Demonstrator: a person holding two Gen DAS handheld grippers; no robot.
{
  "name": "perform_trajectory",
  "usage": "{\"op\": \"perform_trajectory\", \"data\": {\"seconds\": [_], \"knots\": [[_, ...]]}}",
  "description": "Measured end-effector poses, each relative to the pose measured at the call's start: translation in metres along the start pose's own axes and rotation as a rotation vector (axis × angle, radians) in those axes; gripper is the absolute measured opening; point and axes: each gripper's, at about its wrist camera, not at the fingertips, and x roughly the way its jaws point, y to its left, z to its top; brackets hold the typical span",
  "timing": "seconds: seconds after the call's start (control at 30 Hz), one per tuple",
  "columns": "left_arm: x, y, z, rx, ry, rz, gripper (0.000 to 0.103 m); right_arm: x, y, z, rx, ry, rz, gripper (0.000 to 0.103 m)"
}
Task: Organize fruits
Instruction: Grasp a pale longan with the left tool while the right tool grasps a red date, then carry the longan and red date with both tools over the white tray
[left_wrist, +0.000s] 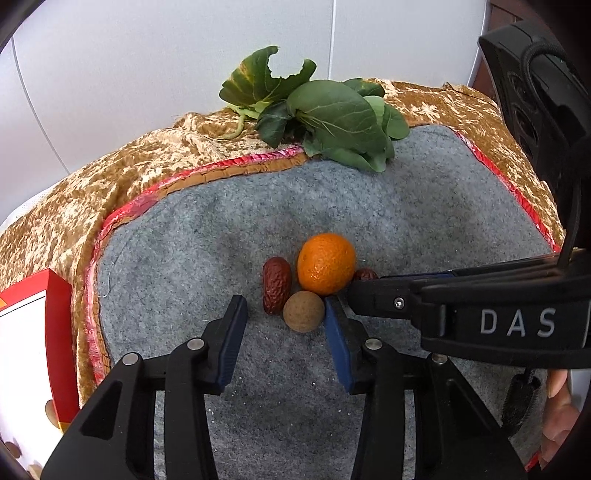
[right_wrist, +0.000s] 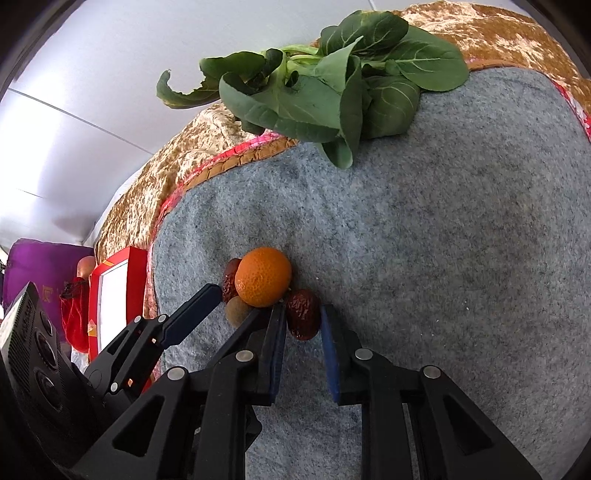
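An orange mandarin (left_wrist: 326, 264) sits mid-mat on the grey felt mat (left_wrist: 406, 206), touching a red date (left_wrist: 276, 290), a round brown longan (left_wrist: 303, 311) and a second red date (left_wrist: 365, 274). My left gripper (left_wrist: 284, 306) is open, its fingertips either side of the longan. My right gripper (right_wrist: 303, 314) is open, its fingers flanking the second date (right_wrist: 303, 314) beside the mandarin (right_wrist: 263, 277). The longan (right_wrist: 236, 312) and first date (right_wrist: 229, 281) are partly hidden there.
A bunch of green leafy vegetable (left_wrist: 321, 114) lies at the mat's far edge on gold velvet cloth (left_wrist: 122, 166). A red and white box (left_wrist: 33, 343) stands at the left. A white wall is behind. A purple cloth (right_wrist: 44, 273) shows far left.
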Motion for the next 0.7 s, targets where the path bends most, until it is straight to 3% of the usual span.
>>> {"op": "perform_trajectory", "data": {"seconds": [0.2,0.3,0.47,0.7], "knots": [[0.0,-0.001,-0.001,0.006,-0.01,0.006,0.041,-0.001,-0.001,-0.001,-0.002,-0.001,-0.001,0.019],[0.001,-0.002,-0.001,0.018,-0.006,0.01,0.028,0.0,0.001,-0.001,-0.006,-0.003,-0.004,0.019],[0.002,-0.006,-0.001,0.04,-0.009,0.011,0.019,-0.001,0.005,-0.003,-0.021,0.0,-0.008,0.019],[0.0,-0.004,-0.004,0.039,-0.009,0.009,0.019,0.002,0.015,-0.008,-0.038,0.013,0.0,0.019]]}}
